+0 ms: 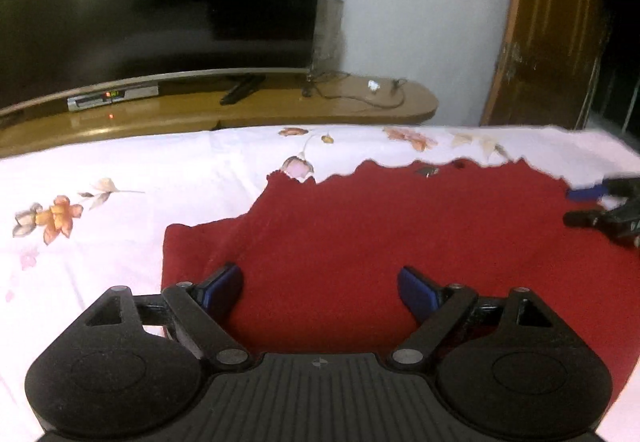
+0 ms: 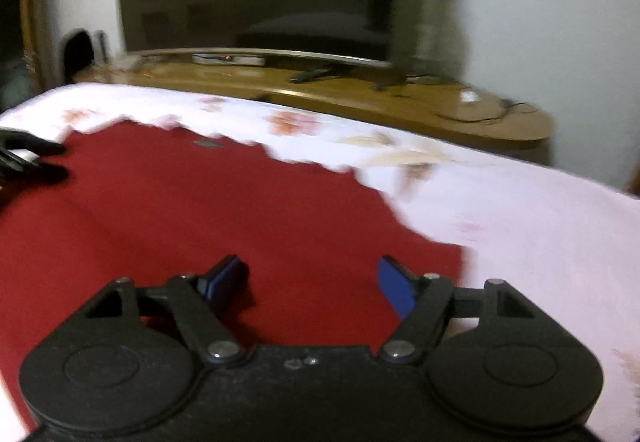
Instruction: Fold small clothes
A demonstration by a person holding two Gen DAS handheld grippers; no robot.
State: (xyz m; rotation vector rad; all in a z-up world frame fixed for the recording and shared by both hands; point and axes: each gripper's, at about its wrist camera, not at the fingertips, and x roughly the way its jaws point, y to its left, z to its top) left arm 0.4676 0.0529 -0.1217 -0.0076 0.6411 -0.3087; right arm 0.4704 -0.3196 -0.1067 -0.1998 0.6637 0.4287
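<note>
The red cloth (image 1: 400, 234) lies spread flat on the flowered sheet (image 1: 100, 242), its far hem scalloped and wavy, a small tag near that edge. We have the left gripper (image 1: 320, 288) over its near left part and the right gripper (image 2: 312, 280) over its near right corner — both with jaws spread wide and nothing between the blue pads (image 1: 224, 284), so nothing is gripped.

To fold it well, we judge the next grasp should take the near edge at two matching spots, one per gripper, so the fold line runs straight. We would pinch only the top layer, lift just clear of the sheet, and carry both sides at the same pace toward the far hem; uneven pull would skew the fold.

The cloth looks like a soft, matte knit, thick enough to hold a crease loosely and limp enough to sag between grips. The sheet under it is thin, pale and lightly wrinkled, and could get caught in a deep pinch. Beyond the bed stands a glossy wooden shelf (image 1: 280, 109) with a dark TV (image 1: 160, 1).
</note>
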